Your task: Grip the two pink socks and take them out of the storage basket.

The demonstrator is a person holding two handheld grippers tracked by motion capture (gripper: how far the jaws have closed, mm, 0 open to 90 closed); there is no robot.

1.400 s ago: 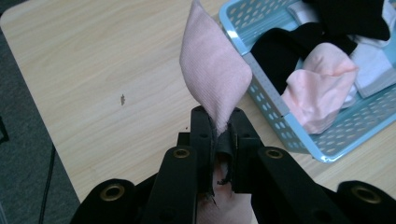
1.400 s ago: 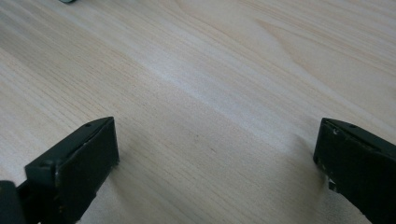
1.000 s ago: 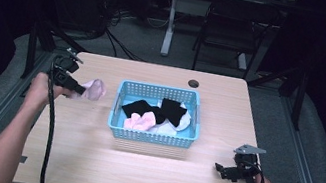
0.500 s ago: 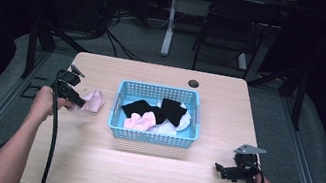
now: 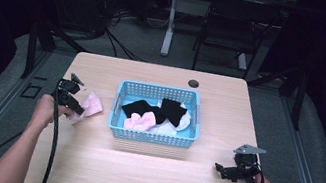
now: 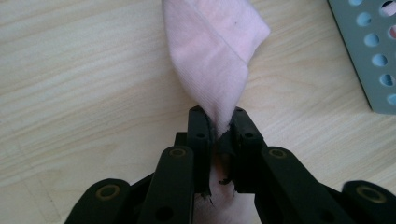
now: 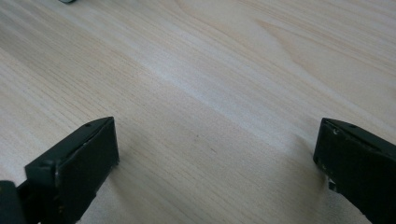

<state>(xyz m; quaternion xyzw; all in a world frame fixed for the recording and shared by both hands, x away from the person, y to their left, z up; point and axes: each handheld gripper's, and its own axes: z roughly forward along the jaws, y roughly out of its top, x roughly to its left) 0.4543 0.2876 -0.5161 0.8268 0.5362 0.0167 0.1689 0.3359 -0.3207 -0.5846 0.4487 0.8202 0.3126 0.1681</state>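
Judging by the layout, socks are being taken out of the blue basket (image 5: 152, 135) 1 at a time. 1 pink sock (image 5: 90, 104) is out, at 9 o'clock of the basket on the table (image 5: 135, 178); several black, pink and white pieces remain inside. The left gripper (image 6: 217, 135) has its jaws pinched tight on the pink sock, whose free end lies on the wood. The right gripper (image 5: 224, 170), at 4 o'clock of the basket, rests with jaws wide apart, holding nothing.
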